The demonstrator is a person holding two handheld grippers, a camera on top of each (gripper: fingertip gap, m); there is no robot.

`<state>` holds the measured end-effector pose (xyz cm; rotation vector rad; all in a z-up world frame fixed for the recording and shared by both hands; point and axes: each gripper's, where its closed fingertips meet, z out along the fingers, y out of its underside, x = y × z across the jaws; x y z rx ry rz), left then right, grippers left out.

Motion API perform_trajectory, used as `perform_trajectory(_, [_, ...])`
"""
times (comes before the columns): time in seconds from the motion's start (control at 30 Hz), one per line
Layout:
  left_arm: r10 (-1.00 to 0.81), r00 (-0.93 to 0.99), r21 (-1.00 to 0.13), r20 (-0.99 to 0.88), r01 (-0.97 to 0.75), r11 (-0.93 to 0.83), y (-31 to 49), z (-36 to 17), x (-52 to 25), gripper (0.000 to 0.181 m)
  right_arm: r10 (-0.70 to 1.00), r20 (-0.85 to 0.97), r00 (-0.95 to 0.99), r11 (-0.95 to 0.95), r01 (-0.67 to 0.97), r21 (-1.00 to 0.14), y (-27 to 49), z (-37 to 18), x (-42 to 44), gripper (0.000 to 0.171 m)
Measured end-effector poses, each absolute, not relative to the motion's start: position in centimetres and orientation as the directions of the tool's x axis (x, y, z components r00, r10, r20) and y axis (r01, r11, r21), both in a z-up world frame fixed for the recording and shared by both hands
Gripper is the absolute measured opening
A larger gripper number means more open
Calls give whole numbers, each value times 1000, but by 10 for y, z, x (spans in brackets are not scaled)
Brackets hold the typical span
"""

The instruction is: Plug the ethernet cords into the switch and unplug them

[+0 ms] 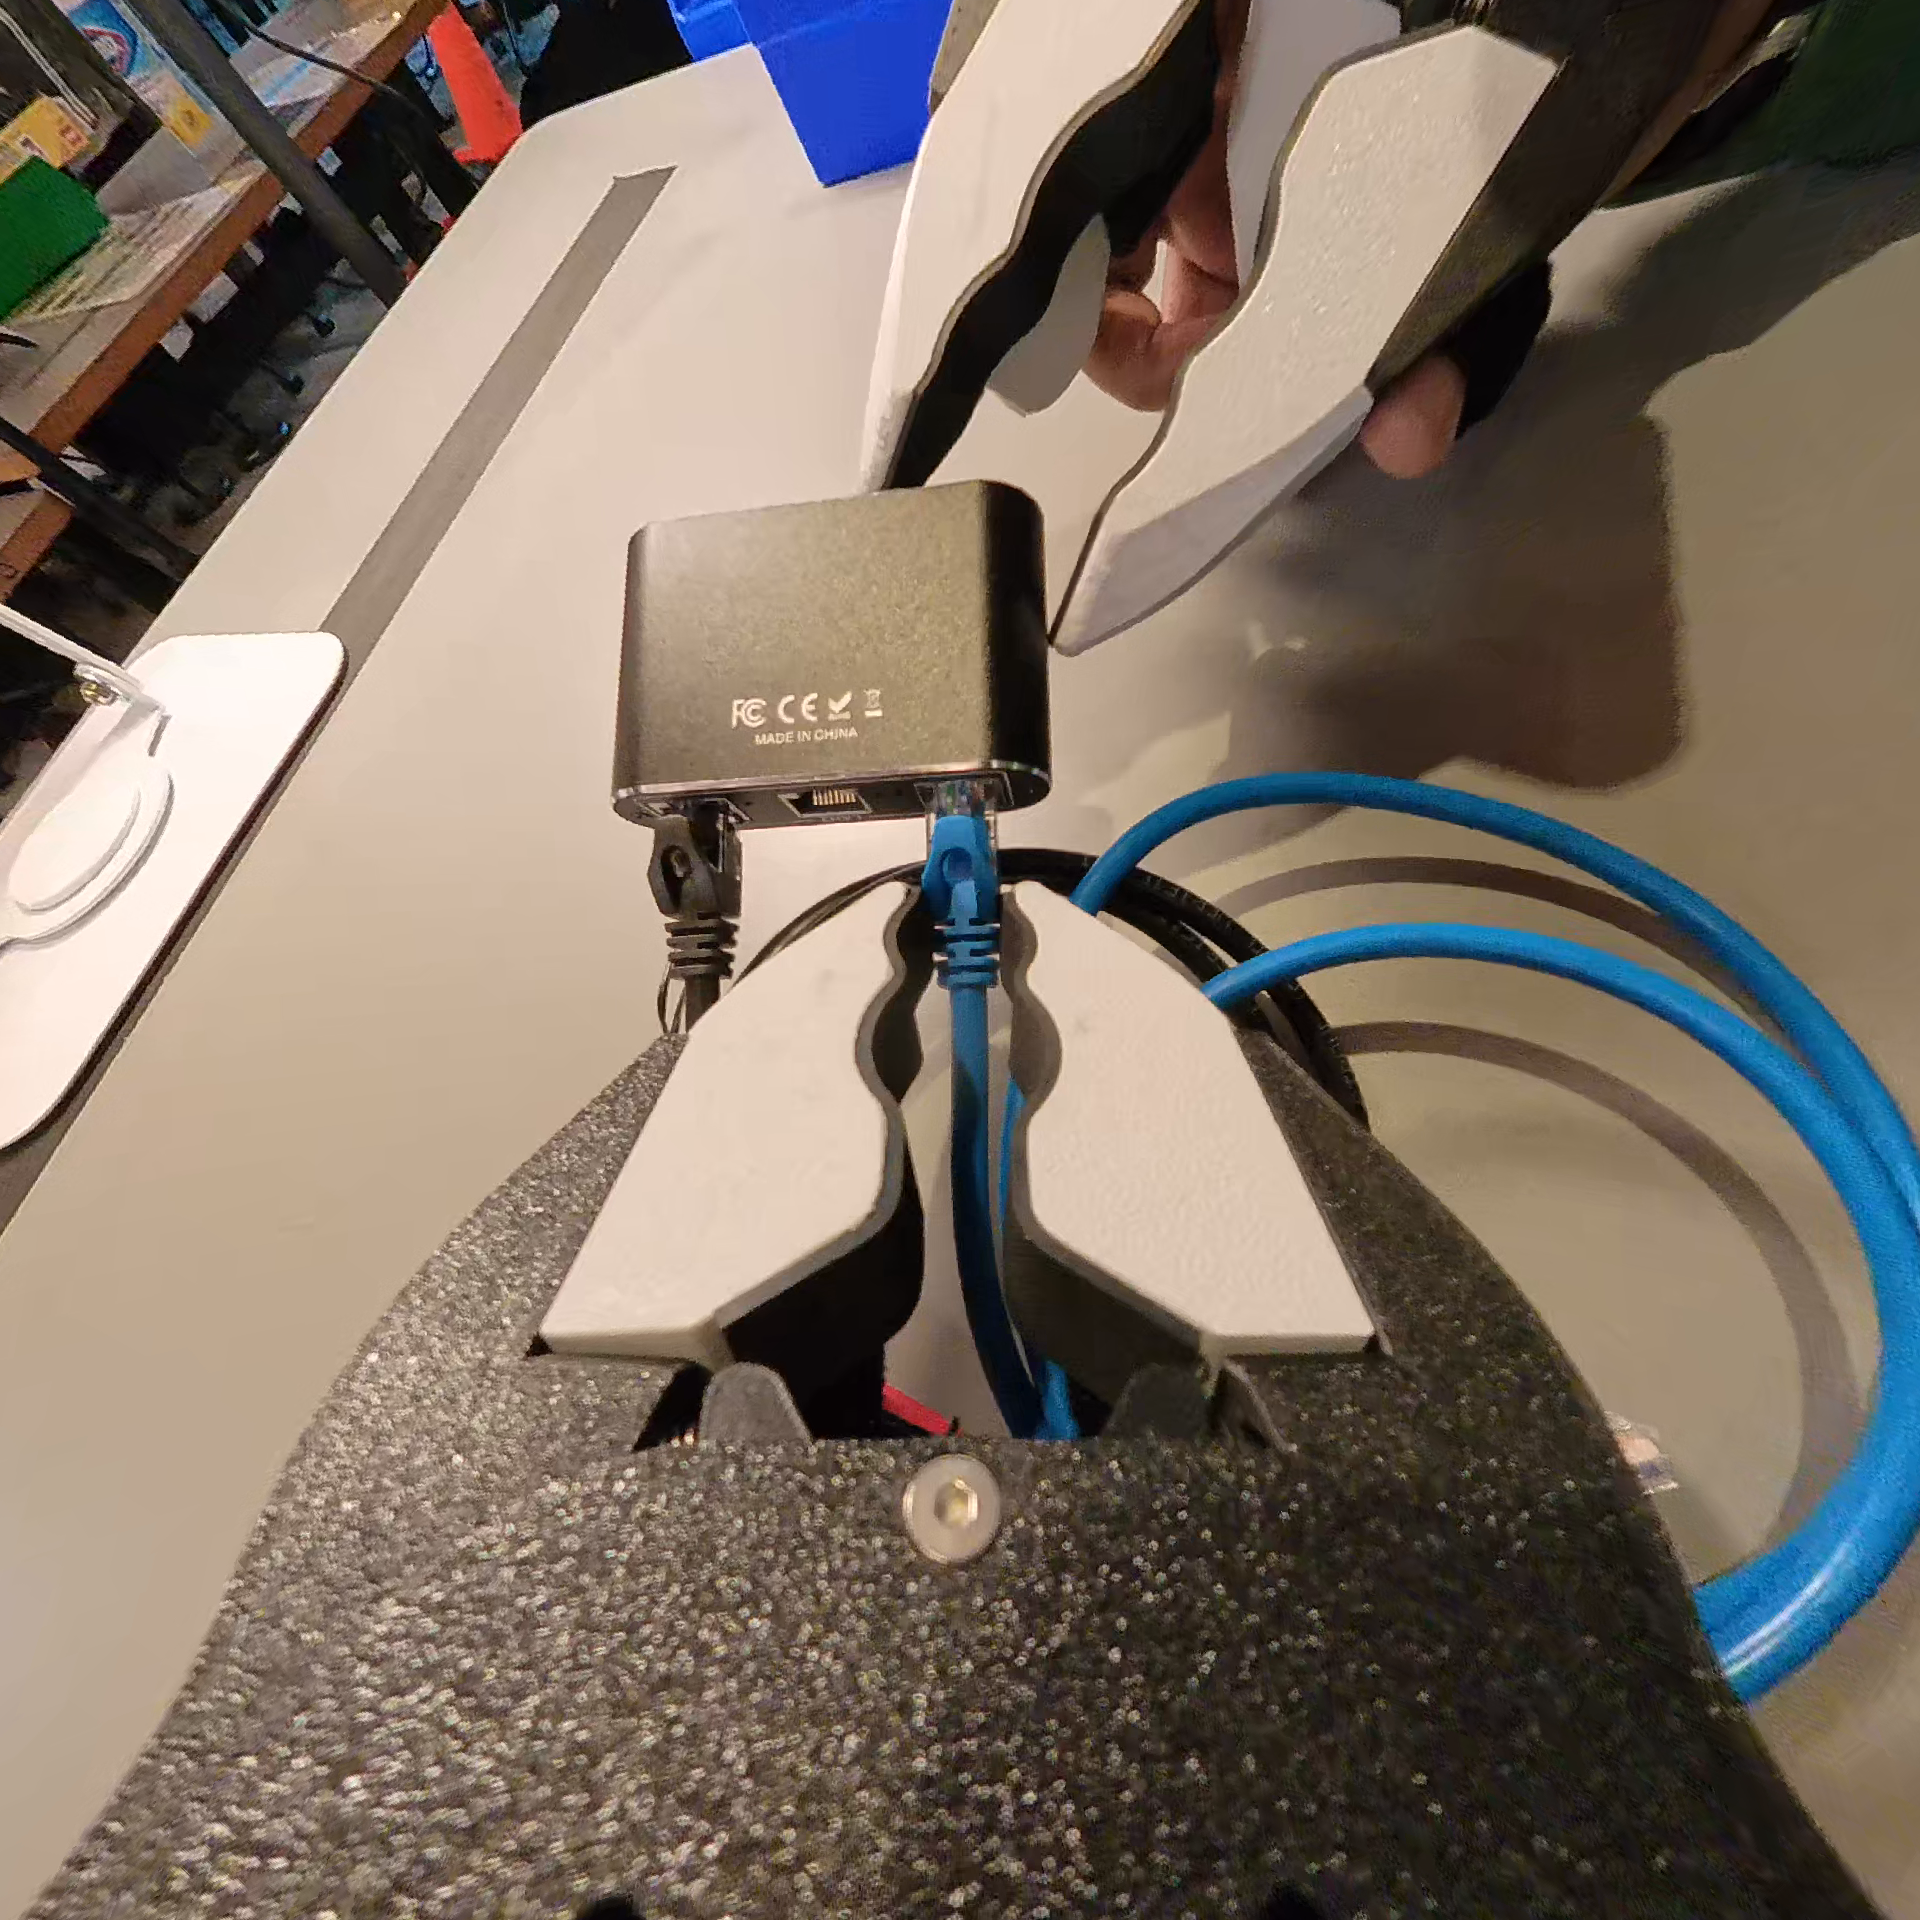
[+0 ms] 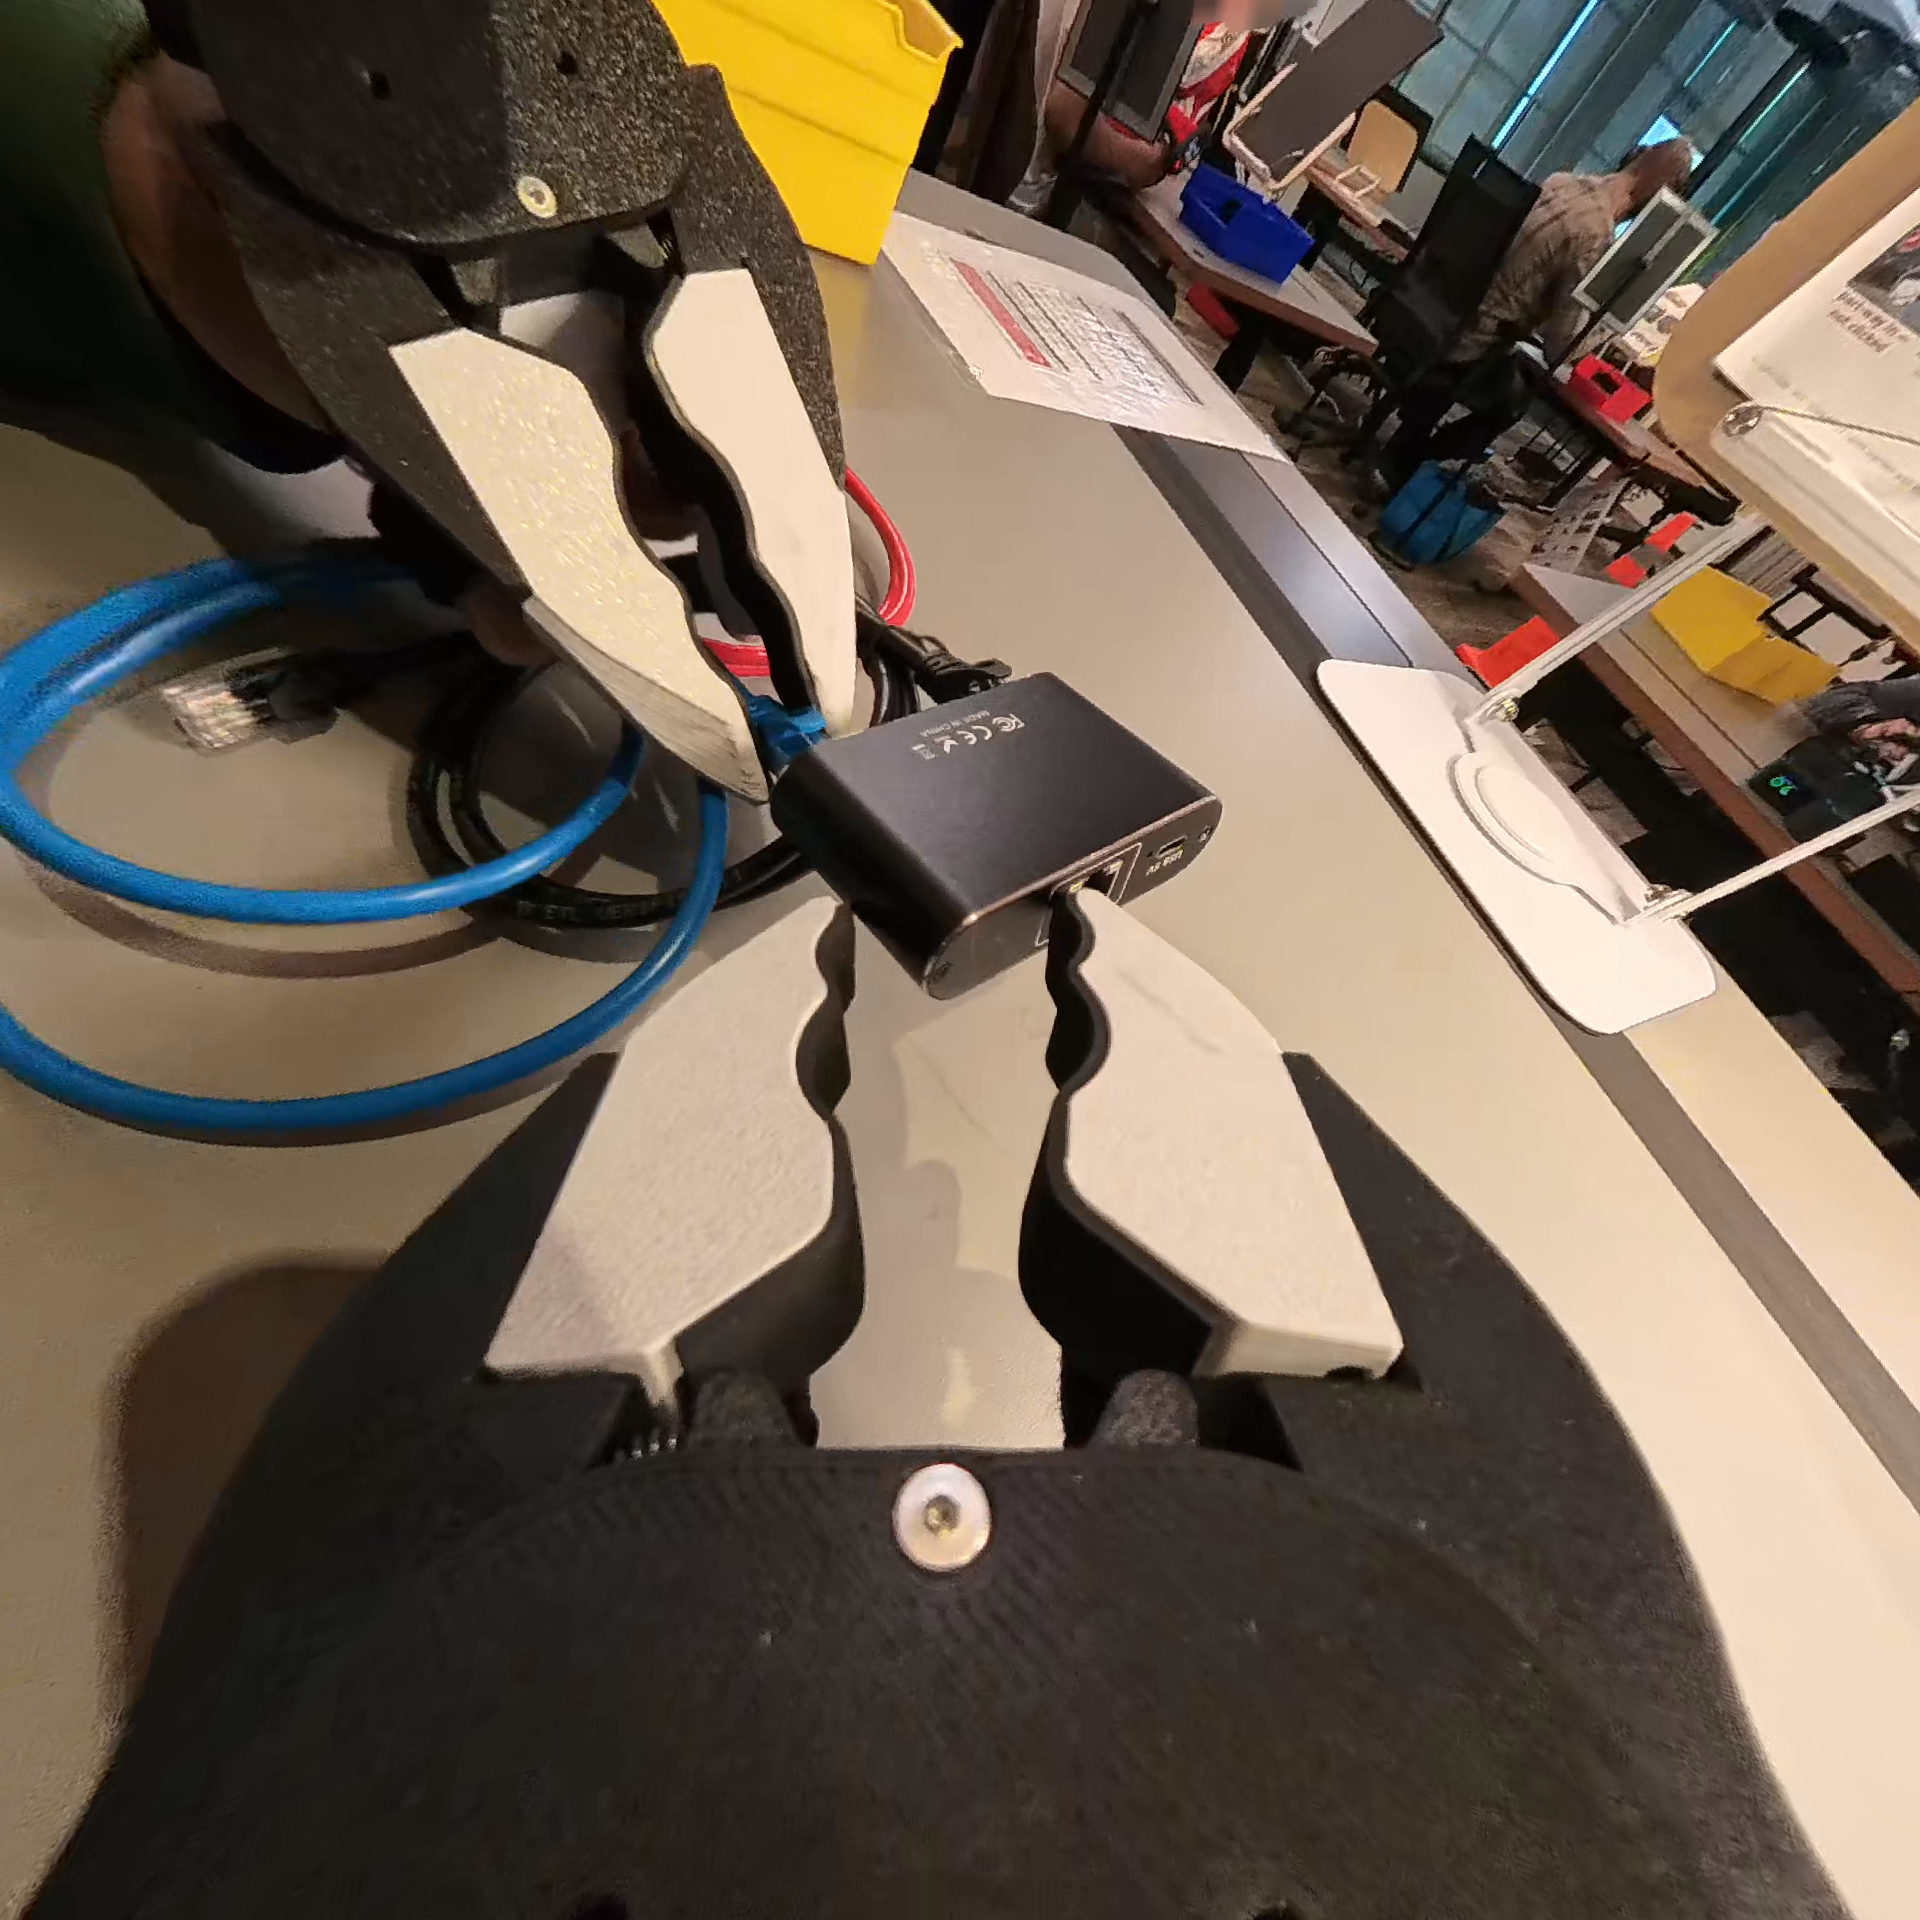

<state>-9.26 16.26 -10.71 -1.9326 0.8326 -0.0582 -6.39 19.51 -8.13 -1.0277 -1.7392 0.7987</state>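
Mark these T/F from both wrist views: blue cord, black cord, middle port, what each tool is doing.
1. The blue cord has its plug in the right-hand port of the switch, as the left wrist view shows it. True.
2. The left tool is shut on the black cord. False: its fingers sit either side of the blue cord's plug boot.
3. The middle port is empty. True.
4. The black cord lies unplugged on the table. False: it is plugged into the left-hand port.
5. The right tool is holding a red cord. False: it brackets the far end of the switch.
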Motion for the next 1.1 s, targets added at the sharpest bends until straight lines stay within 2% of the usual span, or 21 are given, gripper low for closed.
perform_trajectory(0.6, [-545,781,-786,-305,-530,-319,163,-110,-93,12,879,432,-202,475,293,-830,195,-85,-65,34])
perform_trajectory(1.1, [-496,817,-780,-295,-506,-369,164,-110,-96,12,903,399,-159,429,340,-837,196,-91,-69,34])
